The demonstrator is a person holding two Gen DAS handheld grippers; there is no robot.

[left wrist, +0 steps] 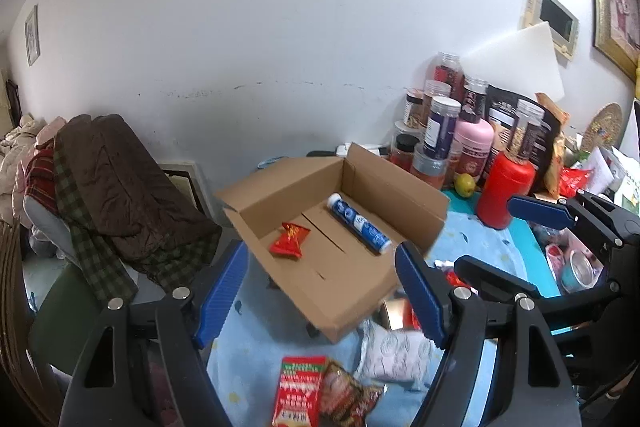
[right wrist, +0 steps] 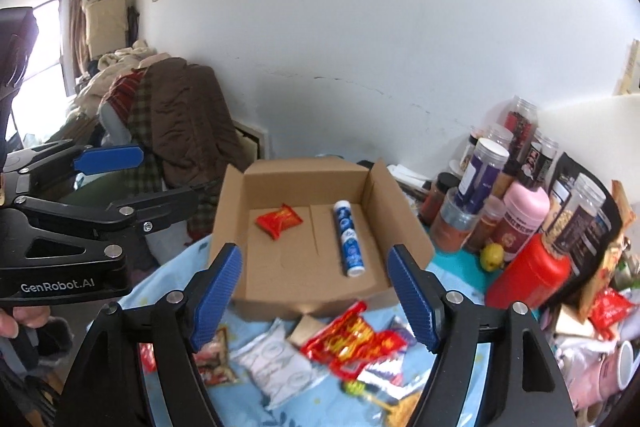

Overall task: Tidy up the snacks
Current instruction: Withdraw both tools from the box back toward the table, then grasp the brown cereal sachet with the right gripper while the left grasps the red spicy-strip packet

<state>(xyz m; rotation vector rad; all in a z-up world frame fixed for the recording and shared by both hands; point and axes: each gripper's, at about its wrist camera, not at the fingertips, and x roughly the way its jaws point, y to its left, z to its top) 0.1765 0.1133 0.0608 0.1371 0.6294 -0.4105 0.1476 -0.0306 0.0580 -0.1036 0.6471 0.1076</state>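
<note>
An open cardboard box (left wrist: 372,187) (right wrist: 404,223) sits on a light-blue cloth. Inside lie a small red snack packet (left wrist: 289,239) (right wrist: 279,219) and a blue-and-white tube (left wrist: 358,223) (right wrist: 349,238). Loose snacks lie in front of the box: a red-and-yellow packet (right wrist: 352,339), a white packet (right wrist: 276,359) (left wrist: 394,353) and a red carton (left wrist: 298,391). My left gripper (left wrist: 320,291) is open and empty, just before the box. My right gripper (right wrist: 314,297) is open and empty above the loose snacks. Each gripper shows at the other view's edge.
Jars, a pink bottle (left wrist: 474,147) (right wrist: 520,219), a red bottle (left wrist: 505,193) (right wrist: 528,279) and a yellow-green fruit (left wrist: 464,183) crowd the right by the wall. A chair draped with brown and checked clothes (left wrist: 120,187) (right wrist: 180,115) stands at the left. A pink mug (right wrist: 612,371) lies at the right.
</note>
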